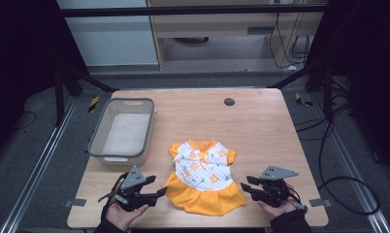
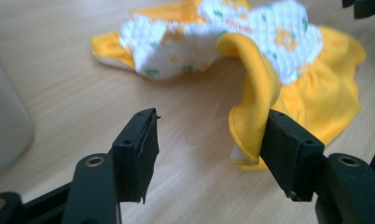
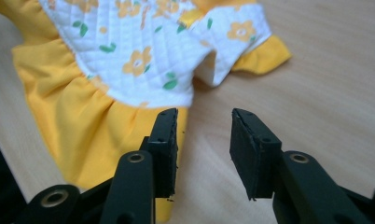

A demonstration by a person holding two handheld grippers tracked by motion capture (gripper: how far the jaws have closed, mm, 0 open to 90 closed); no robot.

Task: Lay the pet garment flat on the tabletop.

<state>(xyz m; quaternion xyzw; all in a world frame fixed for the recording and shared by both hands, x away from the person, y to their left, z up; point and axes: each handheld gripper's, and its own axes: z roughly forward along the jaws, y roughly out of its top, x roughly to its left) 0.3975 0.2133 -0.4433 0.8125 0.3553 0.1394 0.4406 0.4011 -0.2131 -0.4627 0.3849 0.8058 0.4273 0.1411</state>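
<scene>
A small dress point(image 1: 203, 177) with a white quilted top printed with orange flowers and a yellow skirt lies flat at the table's front middle. My left gripper point(image 1: 156, 186) sits at the skirt's left corner, jaws open. In the left gripper view a raised fold of the yellow hem point(image 2: 251, 107) leans against the inner face of the right jaw, and the left gripper point(image 2: 209, 121) has bare wood in its gap. My right gripper point(image 1: 245, 183) is open at the skirt's right corner. In the right gripper view the right gripper point(image 3: 204, 116) has its left jaw over the skirt's edge point(image 3: 83, 126).
A grey plastic basket point(image 1: 98, 141) stands at the left of the table, seen blurred as the basket point(image 2: 3, 126) in the left gripper view. A black round grommet point(image 1: 229, 101) sits near the far edge. Cables point(image 1: 343, 194) lie on the floor to the right.
</scene>
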